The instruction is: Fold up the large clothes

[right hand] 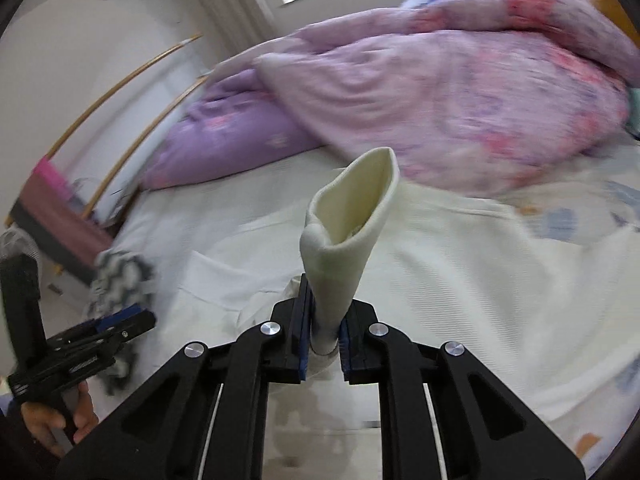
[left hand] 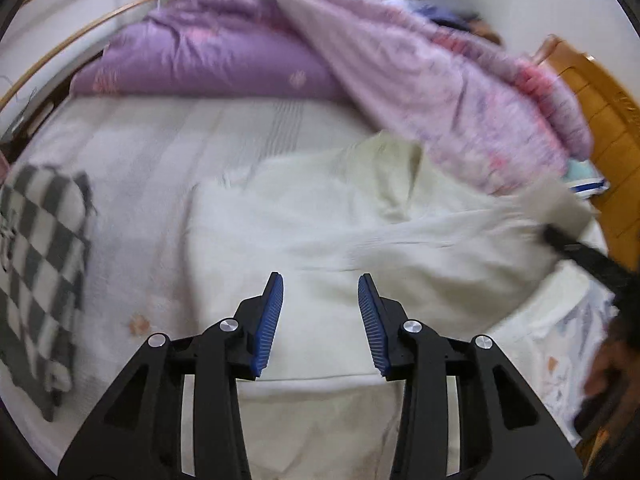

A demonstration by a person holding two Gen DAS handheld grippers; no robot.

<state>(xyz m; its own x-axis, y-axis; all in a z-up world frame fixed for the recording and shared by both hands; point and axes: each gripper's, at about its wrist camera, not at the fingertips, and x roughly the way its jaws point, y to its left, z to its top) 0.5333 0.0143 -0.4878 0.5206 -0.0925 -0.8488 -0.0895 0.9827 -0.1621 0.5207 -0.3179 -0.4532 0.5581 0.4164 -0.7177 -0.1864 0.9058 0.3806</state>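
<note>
A large cream-white garment point(left hand: 360, 240) lies spread on the bed, also in the right wrist view point(right hand: 460, 280). My left gripper point(left hand: 320, 320) is open and empty, hovering over the garment's near part. My right gripper point(right hand: 325, 332) is shut on a sleeve cuff point(right hand: 352, 220) of the garment, which stands up as an open tube between the fingers. The right gripper shows blurred at the right edge of the left wrist view point(left hand: 580, 248), holding the sleeve end. The left gripper shows at lower left in the right wrist view point(right hand: 116, 324).
A purple quilt point(left hand: 208, 60) and a pink floral quilt point(left hand: 460, 96) are heaped along the far side of the bed. A grey-and-white checked cloth point(left hand: 40, 272) lies at the left. A wooden headboard point(left hand: 600, 120) stands at the right. White bedsheet point(left hand: 160, 152) shows between.
</note>
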